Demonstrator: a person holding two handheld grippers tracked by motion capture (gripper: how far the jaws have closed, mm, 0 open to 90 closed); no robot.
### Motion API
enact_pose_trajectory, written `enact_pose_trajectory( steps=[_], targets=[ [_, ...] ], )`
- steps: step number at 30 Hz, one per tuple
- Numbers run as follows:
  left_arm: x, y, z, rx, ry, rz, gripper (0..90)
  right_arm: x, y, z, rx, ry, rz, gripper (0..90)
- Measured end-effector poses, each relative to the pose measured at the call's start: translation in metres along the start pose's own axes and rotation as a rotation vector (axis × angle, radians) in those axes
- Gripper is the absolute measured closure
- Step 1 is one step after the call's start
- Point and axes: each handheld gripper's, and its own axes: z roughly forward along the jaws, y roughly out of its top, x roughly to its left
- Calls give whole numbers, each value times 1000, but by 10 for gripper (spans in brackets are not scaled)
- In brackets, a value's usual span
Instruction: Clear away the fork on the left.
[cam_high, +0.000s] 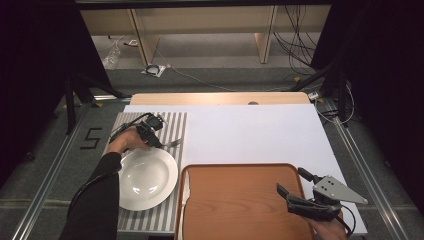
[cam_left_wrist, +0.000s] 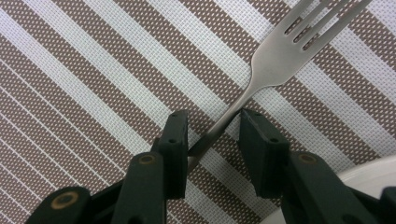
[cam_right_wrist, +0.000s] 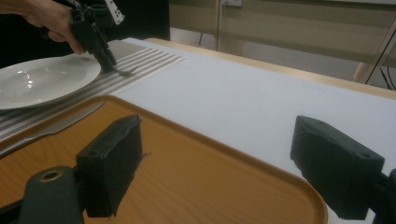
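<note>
A silver fork (cam_left_wrist: 275, 60) lay on a mat (cam_left_wrist: 93, 93) striped brown and white (a fine woven dot pattern showed up close). The plate (cam_high: 147, 177) was plain white, the tray (cam_high: 245, 205) orange-brown wood grain, the tabletop (cam_high: 250, 132) white, and the grippers' jaws black.

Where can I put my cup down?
Best on the bare white tabletop between the striped placemat and the table's right edge, or the wooden tray. The placemat is crowded: plate, fork, left gripper.
</note>
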Motion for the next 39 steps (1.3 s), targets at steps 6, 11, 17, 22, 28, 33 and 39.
enact_pose_trajectory(
  steps=[6, 11, 17, 22, 28, 33, 39],
  targets=[
    [-1, 0, 0, -4, -18, 12, 694, 0, 0, 0, 1, 0, -1, 177],
    [-1, 0, 0, -4, -33, 19, 747, 0, 0, -1, 2, 0, -2, 177],
    [-3, 0, 0, -5, -46, 32, 822, 0, 0, 0, 2, -1, -2, 177],
    [-3, 0, 0, -6, -44, 26, 838, 0, 0, 0, 3, -1, -3, 177],
    [-5, 3, 0, -9, -17, 25, 845, 0, 0, 0, 3, -1, -2, 177],
    [-5, 5, -1, -12, 16, 24, 846, 0, 0, 0, 2, -2, -1, 178],
    [-3, 8, -9, -33, 70, 15, 847, 0, 0, 0, -4, 2, 0, 178]
  ],
)
